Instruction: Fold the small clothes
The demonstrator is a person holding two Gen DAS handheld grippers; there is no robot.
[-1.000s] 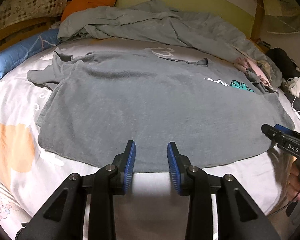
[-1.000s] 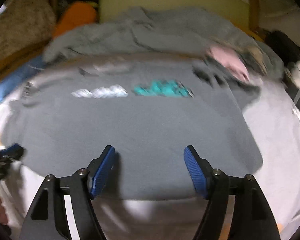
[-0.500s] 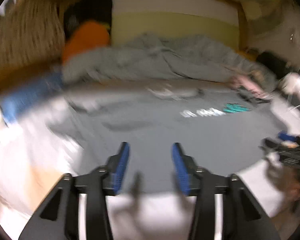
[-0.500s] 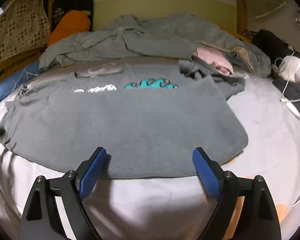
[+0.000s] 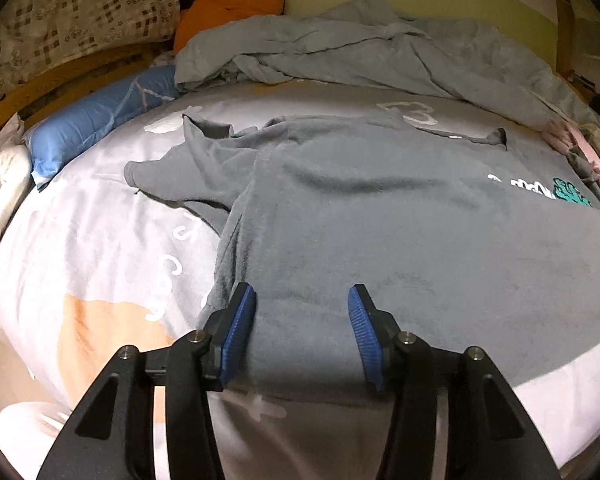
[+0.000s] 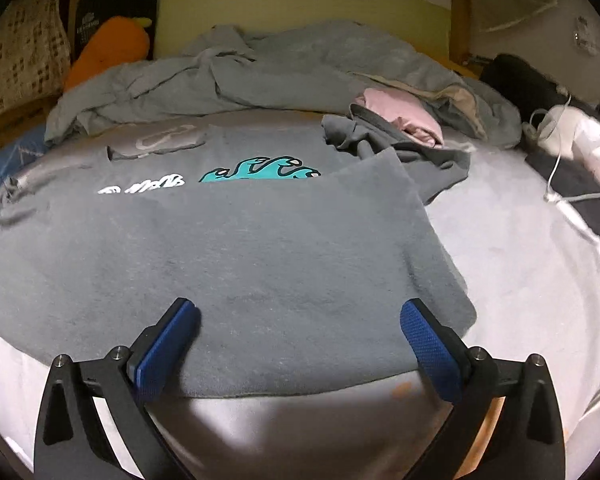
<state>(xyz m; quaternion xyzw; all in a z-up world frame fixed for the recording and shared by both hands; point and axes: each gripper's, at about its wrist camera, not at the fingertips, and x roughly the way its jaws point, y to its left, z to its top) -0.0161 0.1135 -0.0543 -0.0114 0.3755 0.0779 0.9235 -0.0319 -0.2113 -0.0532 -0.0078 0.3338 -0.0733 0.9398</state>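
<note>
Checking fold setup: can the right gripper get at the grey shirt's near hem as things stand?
Probably yes: the right gripper, jaws opening and empty, hovers over the grey shirt's near hem, nothing between.

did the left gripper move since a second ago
Yes. The left gripper has slid left along the grey t-shirt hem: the shirt's left edge, far left before, now lies by its left finger.

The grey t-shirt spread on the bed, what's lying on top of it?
Only the grey t-shirt's own right side, folded inward across the teal print, hiding its lower edge. A pink garment sits beyond its far right corner.
</note>
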